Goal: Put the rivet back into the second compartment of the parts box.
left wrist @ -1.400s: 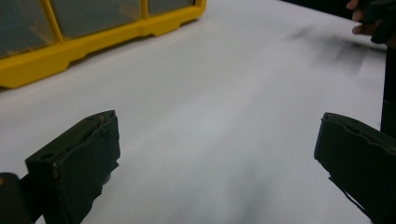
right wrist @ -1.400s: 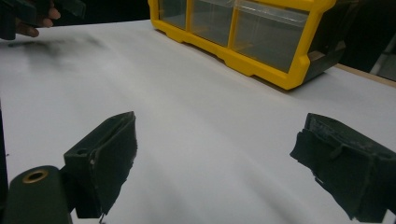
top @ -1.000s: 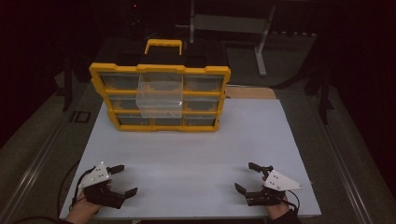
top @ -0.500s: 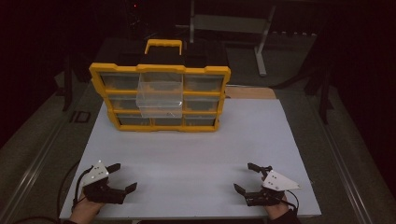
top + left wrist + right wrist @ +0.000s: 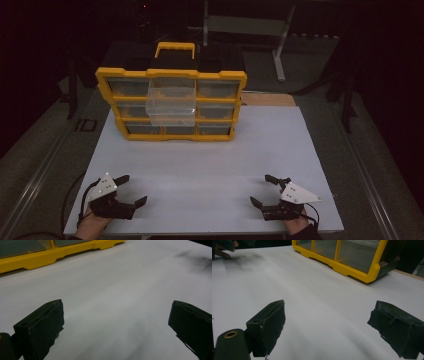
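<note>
From my remote station, I saw a white table (image 5: 210,165) carrying a yellow organizer case (image 5: 171,104) at its far edge, standing propped up; both grippers hovered low over its near edge, well apart.

The organiser box (image 5: 172,107) has a frame of bright yellow plastic, smooth with a slight sheen, and its drawers are clear plastic, glossy where the light falls. One clear drawer (image 5: 171,106) juts out at the front and looks thin and see-through. The handle (image 5: 175,48) on top is the same yellow plastic. The table top (image 5: 210,165) is a white sheet, matt and smooth, with no grain showing. At its far right edge a strip of pale wood (image 5: 267,99) shows. The left gripper (image 5: 131,190) and the right gripper (image 5: 263,190) have matt black jaws with rough, worn pad edges, and each carries a flat grey plate with a dull finish.
</note>
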Tool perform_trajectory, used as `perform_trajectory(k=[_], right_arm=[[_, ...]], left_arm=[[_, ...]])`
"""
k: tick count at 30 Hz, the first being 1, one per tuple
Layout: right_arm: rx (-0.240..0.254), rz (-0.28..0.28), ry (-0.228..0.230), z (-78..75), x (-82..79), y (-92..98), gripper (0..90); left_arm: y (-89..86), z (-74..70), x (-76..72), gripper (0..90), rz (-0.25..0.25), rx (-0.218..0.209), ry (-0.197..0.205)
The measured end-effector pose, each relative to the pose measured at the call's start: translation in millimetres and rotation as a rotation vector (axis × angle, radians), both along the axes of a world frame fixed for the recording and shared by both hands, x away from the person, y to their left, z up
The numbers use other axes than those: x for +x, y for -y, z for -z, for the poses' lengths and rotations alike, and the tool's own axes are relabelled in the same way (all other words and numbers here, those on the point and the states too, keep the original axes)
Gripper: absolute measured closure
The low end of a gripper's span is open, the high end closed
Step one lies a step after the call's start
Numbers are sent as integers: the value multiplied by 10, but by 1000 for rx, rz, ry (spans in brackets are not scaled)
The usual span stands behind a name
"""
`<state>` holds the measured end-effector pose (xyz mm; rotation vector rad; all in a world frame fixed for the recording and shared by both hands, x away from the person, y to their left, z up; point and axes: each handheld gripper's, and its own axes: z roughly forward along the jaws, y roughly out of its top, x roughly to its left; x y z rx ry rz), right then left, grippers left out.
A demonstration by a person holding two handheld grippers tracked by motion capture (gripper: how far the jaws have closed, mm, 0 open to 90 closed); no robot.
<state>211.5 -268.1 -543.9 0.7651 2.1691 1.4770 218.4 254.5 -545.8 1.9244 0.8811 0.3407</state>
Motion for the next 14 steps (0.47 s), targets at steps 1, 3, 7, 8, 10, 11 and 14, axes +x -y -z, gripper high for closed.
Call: perform_trajectory(k=[1,3,7,8,10,11,14], right_arm=[[0,0,0,0,0,0,111],[-3,-3,2,-1,-2,-8,111],[-3,0,-1,1,-2,-4,111],[-4,0,0,0,-2,-3,111],[-6,-1,2,-2,-5,-5,111],[-7,-1,2,-3,-6,-6,111],[-10,-1,1,0,-2,-12,111]], left_arm=[[0,0,0,0,0,0,0],[7,4,-1,0,2,9,5],[8,3,-5,0,-1,10,10],[8,4,-4,0,-2,10,9],[10,6,-3,0,-1,13,8],[12,6,-4,0,0,17,9],[14,5,-8,0,1,19,12]])
